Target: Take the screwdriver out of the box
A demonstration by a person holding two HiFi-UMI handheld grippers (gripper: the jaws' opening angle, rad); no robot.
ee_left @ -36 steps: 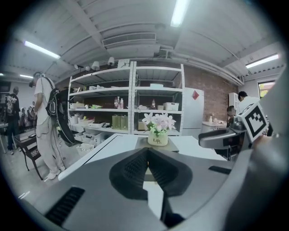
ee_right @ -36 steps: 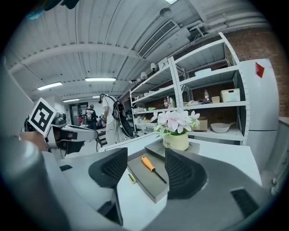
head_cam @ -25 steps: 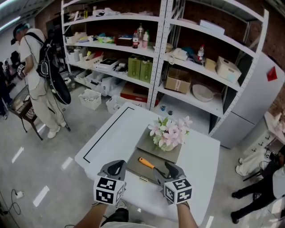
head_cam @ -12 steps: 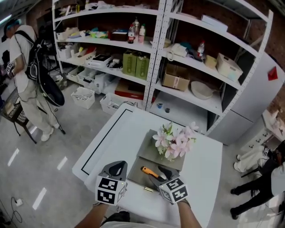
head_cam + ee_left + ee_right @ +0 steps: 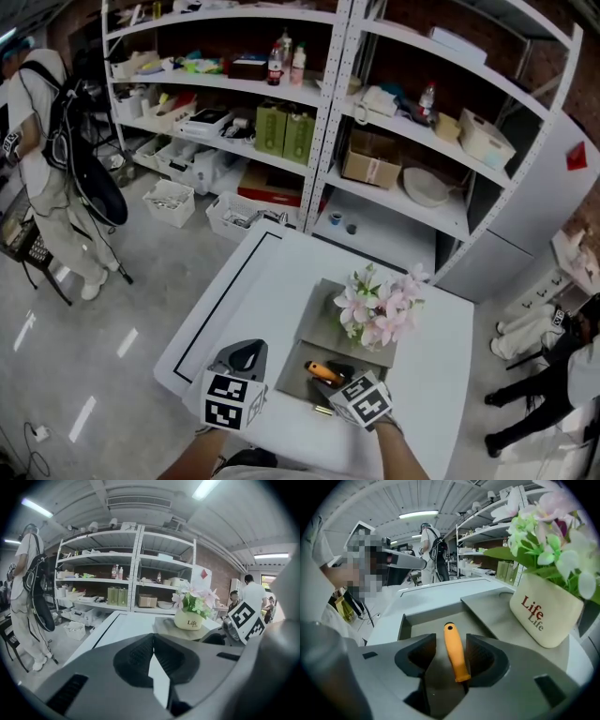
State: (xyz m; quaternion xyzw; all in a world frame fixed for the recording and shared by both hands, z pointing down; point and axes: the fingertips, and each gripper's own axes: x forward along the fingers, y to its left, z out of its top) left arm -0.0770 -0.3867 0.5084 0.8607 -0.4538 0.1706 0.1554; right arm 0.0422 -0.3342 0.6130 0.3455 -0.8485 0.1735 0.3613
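Jaws of the right gripper [image 5: 451, 641], just closing astride the screwdriver [image 5: 453, 657] without pinching yet, sit off-centre and could shove it across the box [image 5: 401, 627].

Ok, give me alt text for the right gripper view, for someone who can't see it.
The orange-handled screwdriver lies in a shallow grey box, its handle between the right gripper's open tongs, which have just been closing without gripping it yet. To the right stands a cream vase printed "Life", holding pink flowers.

Grey-shelled left gripper [image 5: 246, 356] and right gripper [image 5: 330, 375], black ribbed fingers [image 5: 480, 656]. Each bears a cube [image 5: 232, 401] of black-and-white square markers.
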